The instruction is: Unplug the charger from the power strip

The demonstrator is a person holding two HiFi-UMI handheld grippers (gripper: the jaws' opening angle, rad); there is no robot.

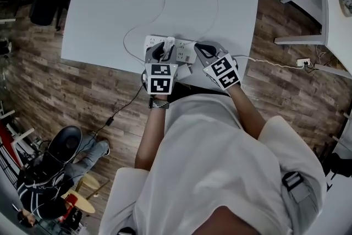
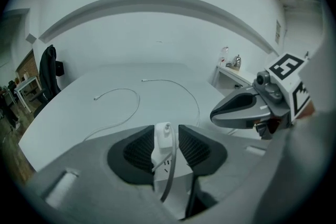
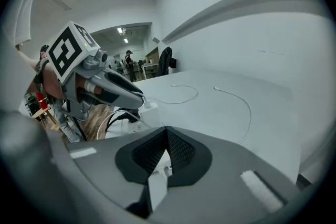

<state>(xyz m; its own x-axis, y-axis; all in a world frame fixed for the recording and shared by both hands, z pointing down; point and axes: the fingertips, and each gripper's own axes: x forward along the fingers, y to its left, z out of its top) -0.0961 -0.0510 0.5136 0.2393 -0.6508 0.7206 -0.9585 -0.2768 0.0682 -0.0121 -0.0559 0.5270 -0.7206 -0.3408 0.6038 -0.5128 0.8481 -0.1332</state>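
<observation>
At the table's near edge, the left gripper's jaws stand spread around the charger in the power strip — the right gripper's jaws are pressed together.

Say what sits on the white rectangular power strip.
A white block charger stands plugged in between the open jaws of the left claw. The right claw covers part of the strip.

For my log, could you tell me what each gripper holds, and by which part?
Nothing is held: the left gripper straddles the charger with open jaws, unclamped; the right gripper is shut, empty.
</observation>
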